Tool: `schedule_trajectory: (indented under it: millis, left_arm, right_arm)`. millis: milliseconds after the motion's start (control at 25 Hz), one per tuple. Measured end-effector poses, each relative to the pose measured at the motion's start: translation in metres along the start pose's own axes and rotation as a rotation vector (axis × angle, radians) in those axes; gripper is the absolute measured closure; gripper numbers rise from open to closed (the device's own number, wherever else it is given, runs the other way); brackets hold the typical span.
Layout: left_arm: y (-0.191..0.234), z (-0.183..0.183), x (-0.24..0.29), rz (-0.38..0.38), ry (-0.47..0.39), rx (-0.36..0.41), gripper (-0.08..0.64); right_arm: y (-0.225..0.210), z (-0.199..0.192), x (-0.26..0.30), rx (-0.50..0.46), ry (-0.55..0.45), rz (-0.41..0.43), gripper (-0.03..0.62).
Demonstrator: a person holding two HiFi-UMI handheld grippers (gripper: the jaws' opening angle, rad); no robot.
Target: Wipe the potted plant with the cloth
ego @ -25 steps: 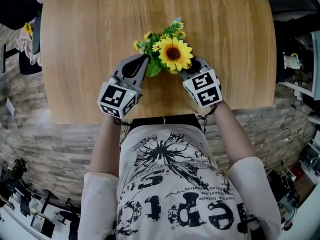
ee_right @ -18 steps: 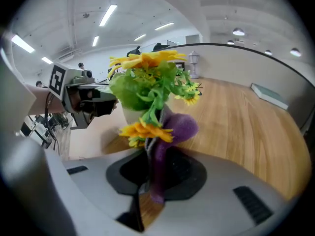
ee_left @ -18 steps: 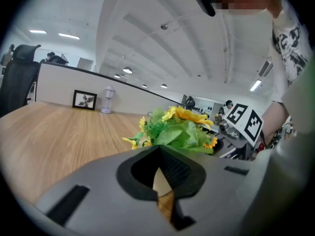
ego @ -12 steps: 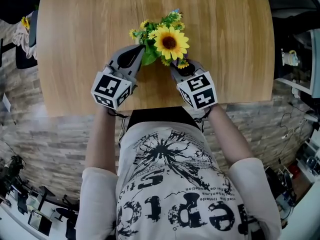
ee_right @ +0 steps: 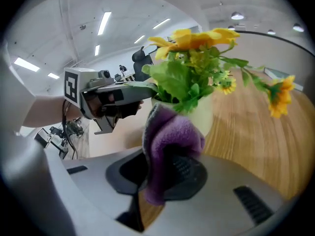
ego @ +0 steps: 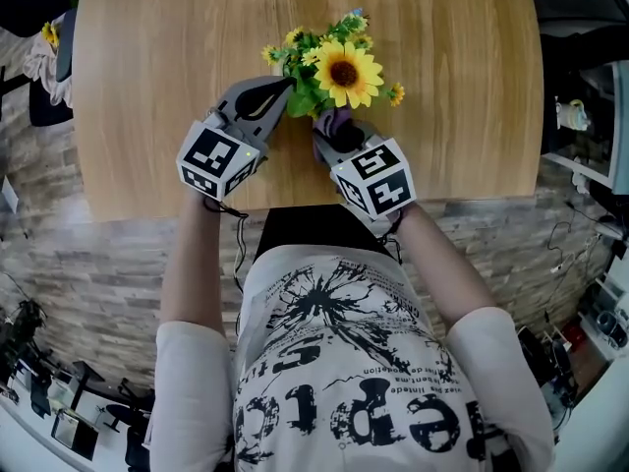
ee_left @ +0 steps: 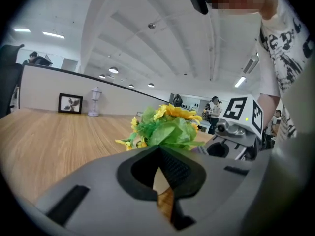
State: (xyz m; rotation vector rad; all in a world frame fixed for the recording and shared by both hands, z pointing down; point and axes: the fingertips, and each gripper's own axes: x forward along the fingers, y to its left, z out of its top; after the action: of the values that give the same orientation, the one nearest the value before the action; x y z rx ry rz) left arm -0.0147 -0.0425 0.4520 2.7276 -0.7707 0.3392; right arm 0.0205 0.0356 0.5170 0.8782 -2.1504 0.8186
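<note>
**Right hand-held gripper (ee_right: 165, 168):** jaws clamped on a fold of purple cloth (ee_right: 170, 141). The cloth bulges above the tips and hangs below them. It looks soft, fleecy and light, so it should drape over whatever it meets. It is best gripped by a bunched fold, as here, with a free pad left ahead of the tips.

**Just ahead of this gripper:** the cream pot (ee_right: 205, 116), with the cloth at or very close to its wall. Contact cannot be confirmed. The pot looks smooth, rigid and small, and probably light enough to slide or tip under a sideways push.

**Above the pot:** the plant (ego: 329, 72) has thin leaves and slender stems. These will likely bend or shed under firm rubbing, so the pot wall takes pressure better than the foliage.

**Left hand-held gripper (ego: 285, 87):** it lies across the plant from the right one, with jaws fully closed and tips in the leaves at the pot's rim. Whether a leaf is pinched cannot be told. It is well placed to brace the pot.

**Room for moving:**
- The gap between the two grippers is narrow.
- The near tabletop (ego: 147, 57) edge runs under both marker cubes, so there is little room to draw back.
- Beyond the plant and out to either side, the wood is bare.
</note>
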Motion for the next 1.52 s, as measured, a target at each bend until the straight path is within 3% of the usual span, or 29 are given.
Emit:
schedule_trajectory:
  millis: [360, 640, 920, 1120, 1320, 1520]
  left_arm:
    - [-0.001, 0.001, 0.001, -0.026, -0.02, 0.019, 0.557]
    - [-0.001, 0.002, 0.001, -0.065, -0.013, -0.002, 0.557]
    - [-0.002, 0.002, 0.0, -0.065, -0.003, -0.025, 0.557]
    - [0.0, 0.0, 0.0, -0.041, 0.001, -0.05, 0.557]
    - [-0.001, -0.002, 0.0, -0.004, 0.028, -0.054, 0.557]
    - [0.002, -0.008, -0.006, 0.044, 0.04, -0.078, 0.557]
  right_arm:
    - [0.022, 0.011, 0.018, -0.042, 0.028, 0.05, 0.509]
    - [0.036, 0.019, 0.029, -0.053, 0.031, 0.121, 0.508]
    - [0.058, 0.02, 0.033, -0.109, 0.095, 0.214, 0.509]
    - [0.048, 0.008, 0.018, -0.047, 0.153, 0.223, 0.511]
    - [0.027, -0.01, -0.005, -0.058, 0.228, 0.206, 0.511]
    - [-0.021, -0.028, -0.034, -0.052, 0.296, 0.111, 0.511]
